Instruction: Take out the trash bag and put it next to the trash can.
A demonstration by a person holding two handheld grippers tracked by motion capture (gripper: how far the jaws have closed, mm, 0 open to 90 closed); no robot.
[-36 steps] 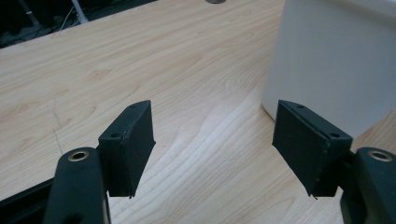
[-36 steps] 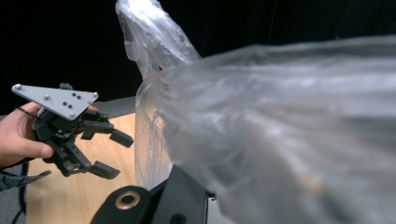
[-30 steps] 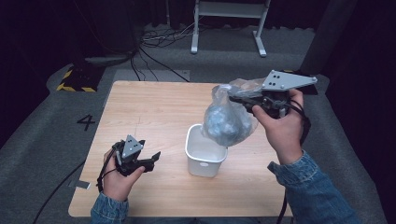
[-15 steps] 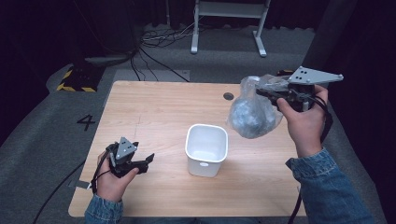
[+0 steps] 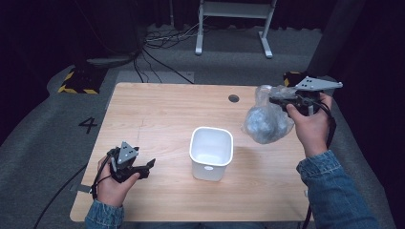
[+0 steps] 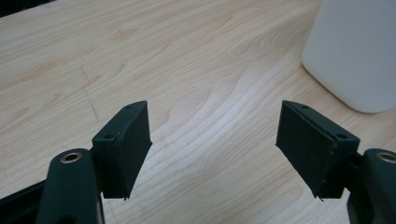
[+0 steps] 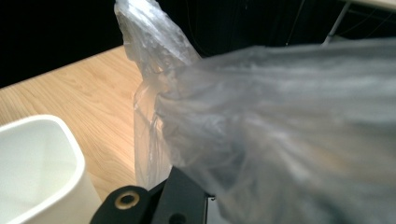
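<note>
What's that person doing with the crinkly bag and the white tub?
A person at a wooden table holds a gripper in each hand. The right gripper is shut on a clear plastic bag with something grey inside, hanging over the table's right side, beside the white tub, not above it. The tub looks empty. The left gripper rests near the table's front left corner, jaws open, holding nothing.

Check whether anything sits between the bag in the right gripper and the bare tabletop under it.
Nothing visible does. The clear plastic bag, clamped in the right gripper, hangs over bare table right of the white bin.
</note>
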